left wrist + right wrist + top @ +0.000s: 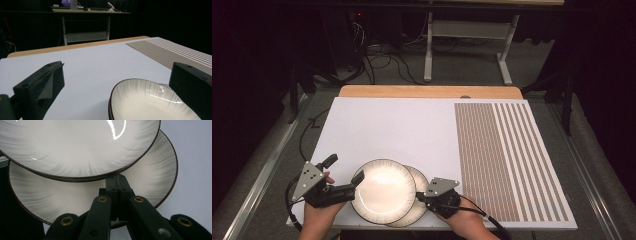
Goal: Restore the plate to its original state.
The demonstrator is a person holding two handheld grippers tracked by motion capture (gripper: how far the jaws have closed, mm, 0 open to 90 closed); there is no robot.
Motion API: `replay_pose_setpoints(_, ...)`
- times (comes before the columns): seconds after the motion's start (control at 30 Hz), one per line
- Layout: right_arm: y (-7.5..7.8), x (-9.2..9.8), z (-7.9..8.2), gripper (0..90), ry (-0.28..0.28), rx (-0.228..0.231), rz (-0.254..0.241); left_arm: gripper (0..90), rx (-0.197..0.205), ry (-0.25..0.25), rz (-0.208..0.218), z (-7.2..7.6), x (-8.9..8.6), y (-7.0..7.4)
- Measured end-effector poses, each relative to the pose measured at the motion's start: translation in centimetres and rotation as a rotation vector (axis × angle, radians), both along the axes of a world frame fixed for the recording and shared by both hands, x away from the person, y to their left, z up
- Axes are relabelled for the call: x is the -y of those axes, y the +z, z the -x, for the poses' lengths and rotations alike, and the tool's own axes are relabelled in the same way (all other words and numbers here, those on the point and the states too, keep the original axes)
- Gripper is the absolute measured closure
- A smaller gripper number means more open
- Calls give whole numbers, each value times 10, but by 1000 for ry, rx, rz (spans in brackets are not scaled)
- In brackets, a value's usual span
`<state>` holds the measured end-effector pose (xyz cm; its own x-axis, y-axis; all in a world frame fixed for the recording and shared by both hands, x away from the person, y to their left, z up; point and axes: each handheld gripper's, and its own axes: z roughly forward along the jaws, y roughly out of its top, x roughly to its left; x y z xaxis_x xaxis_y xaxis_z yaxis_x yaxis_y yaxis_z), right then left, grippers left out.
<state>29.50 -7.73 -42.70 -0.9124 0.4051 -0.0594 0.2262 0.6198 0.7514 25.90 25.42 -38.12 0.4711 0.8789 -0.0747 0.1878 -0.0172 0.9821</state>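
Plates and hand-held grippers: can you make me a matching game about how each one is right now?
Things:
1. upper plate
2. lower plate
3. left hand-held gripper
4. right hand-held gripper

States:
A. jaws shut together
B. partly covered by another plate
C. jaws wide open
D. lies on top, overlapping another plate

Pairs: 1-D, 2-B, 3-C, 4-A

The high view looks forward and down from above the near edge of the white tabletop, taking in its whole surface. The left gripper view sits low, facing across it toward the far edge. The right gripper view presses close over two stacked cream, dark-rimmed ceramic plates, shared by all three views.
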Motion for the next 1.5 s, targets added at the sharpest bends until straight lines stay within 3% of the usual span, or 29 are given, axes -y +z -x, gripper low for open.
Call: replay_pose_setpoints(1.5,1,-1,1,900,-11,-14,8,6,-8,2,-1,0,-3,0)
